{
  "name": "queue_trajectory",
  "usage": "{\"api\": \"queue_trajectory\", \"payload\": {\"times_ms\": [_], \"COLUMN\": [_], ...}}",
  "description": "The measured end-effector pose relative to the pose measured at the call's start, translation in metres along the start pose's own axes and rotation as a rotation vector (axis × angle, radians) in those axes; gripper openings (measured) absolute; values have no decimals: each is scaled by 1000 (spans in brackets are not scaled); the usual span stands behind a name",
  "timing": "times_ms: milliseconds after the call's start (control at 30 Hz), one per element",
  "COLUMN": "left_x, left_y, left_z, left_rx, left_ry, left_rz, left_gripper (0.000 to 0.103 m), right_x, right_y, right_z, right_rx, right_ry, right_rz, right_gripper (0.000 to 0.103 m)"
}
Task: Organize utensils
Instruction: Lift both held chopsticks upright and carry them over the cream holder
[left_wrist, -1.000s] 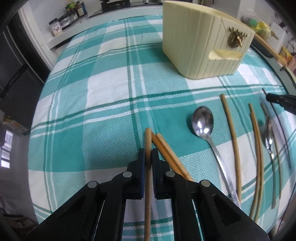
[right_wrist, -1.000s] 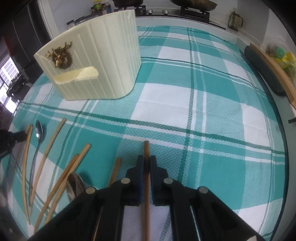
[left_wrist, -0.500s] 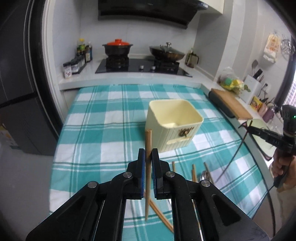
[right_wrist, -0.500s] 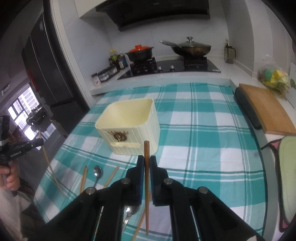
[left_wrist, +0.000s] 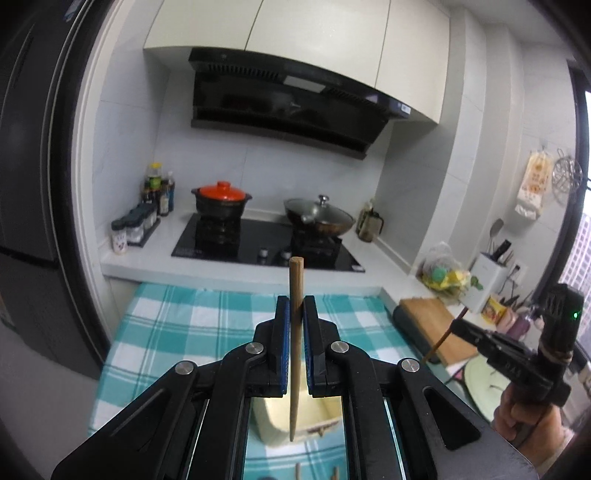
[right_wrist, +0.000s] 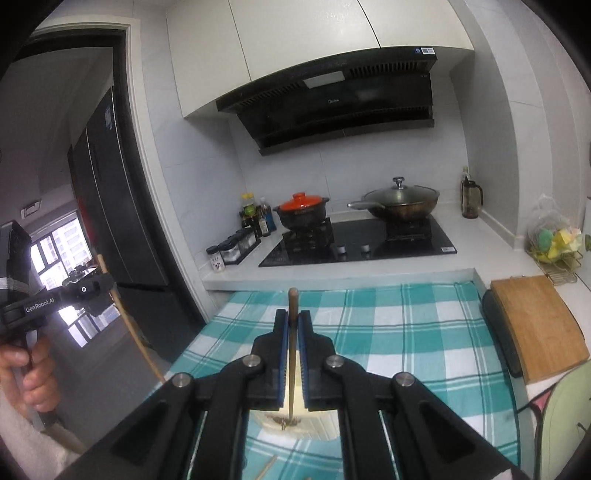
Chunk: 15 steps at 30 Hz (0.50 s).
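Note:
My left gripper is shut on a wooden chopstick and holds it upright, high above the table. The cream utensil holder lies below it, mostly hidden by the jaws. My right gripper is shut on a second wooden chopstick, also upright, above the same holder. Each gripper shows in the other's view: the right one with its chopstick at the right, the left one with its chopstick at the left.
The table has a teal checked cloth. Loose chopstick ends lie at the bottom. A wooden cutting board lies at the right. The stove with an orange-lidded pot and a wok stands behind.
Both grippers have lifted their chopsticks off the cloth and risen high, tilting up so the kitchen wall and hood fill the views. The holder has dropped to the bottom of each view.

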<state>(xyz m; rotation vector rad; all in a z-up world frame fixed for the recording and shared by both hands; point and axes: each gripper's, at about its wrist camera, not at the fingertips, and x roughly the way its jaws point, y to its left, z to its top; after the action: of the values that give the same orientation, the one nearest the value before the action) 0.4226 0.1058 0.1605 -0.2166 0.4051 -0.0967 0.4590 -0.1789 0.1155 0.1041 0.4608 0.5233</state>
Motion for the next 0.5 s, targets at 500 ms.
{"api": "queue_trajectory", "payload": {"times_ms": [500], "left_x": [152], "left_y": [13], "left_z": [-89], "left_rx": [-52], "left_ry": [255], "left_rz": [62], "left_gripper": [5], "right_x": [114], "right_y": [-21], "right_z": [-30], "right_rx": [12], "right_ry": [156], "right_rz": [-73], "right_gripper": [5]}}
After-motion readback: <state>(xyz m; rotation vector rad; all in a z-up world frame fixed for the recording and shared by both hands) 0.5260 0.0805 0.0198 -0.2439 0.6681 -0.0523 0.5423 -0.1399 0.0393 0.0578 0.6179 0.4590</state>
